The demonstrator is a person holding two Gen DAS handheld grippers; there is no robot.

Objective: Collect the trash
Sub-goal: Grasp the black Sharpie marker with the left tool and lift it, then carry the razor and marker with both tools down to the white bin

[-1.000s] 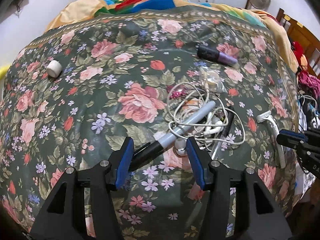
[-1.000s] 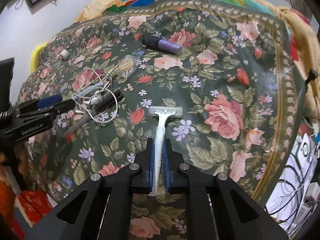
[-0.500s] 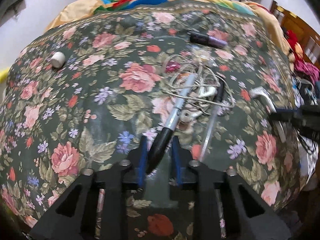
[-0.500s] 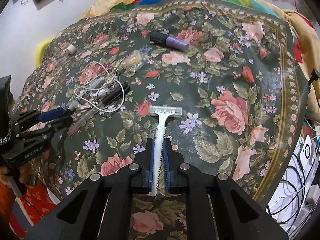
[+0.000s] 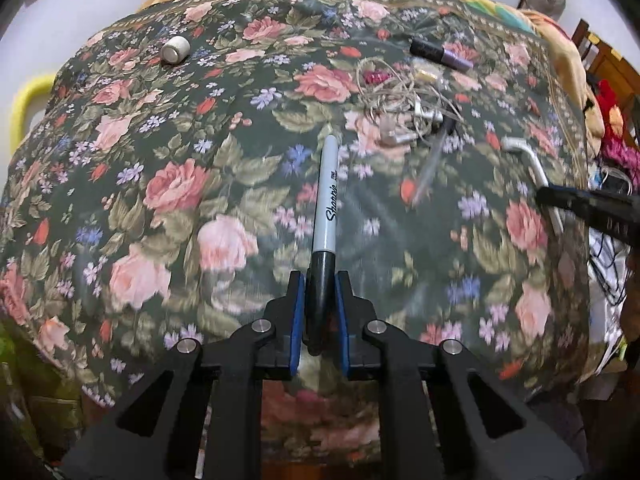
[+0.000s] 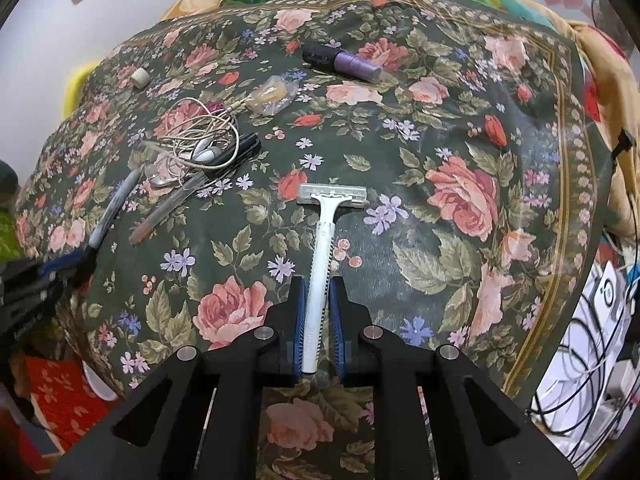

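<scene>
A grey marker (image 5: 326, 200) with a black cap sticks forward from my left gripper (image 5: 320, 280). The jaws are still closing, and their blue pads press on the cap. It hovers over the floral bedspread (image 5: 180, 184). My right gripper (image 6: 318, 284) is shut on the handle of a white disposable razor (image 6: 324, 232), whose head points away over the spread. In the right wrist view the left gripper (image 6: 60, 268) and marker (image 6: 116, 204) show at the left edge. The left wrist view catches the razor (image 5: 536, 168) at the right edge.
On the spread lie a tangle of earphone cable (image 6: 200, 132), a black pen (image 6: 244, 148), a clear pen (image 6: 172, 204), a crumpled clear wrapper (image 6: 272, 94), a purple tube (image 6: 348, 62) and a small white roll (image 5: 175, 49). Wires and clutter (image 6: 592, 360) sit beyond the right edge.
My left gripper closed on the marker's cap and drew the marker out of the cable tangle, toward the near side. The right gripper kept still with the razor.
</scene>
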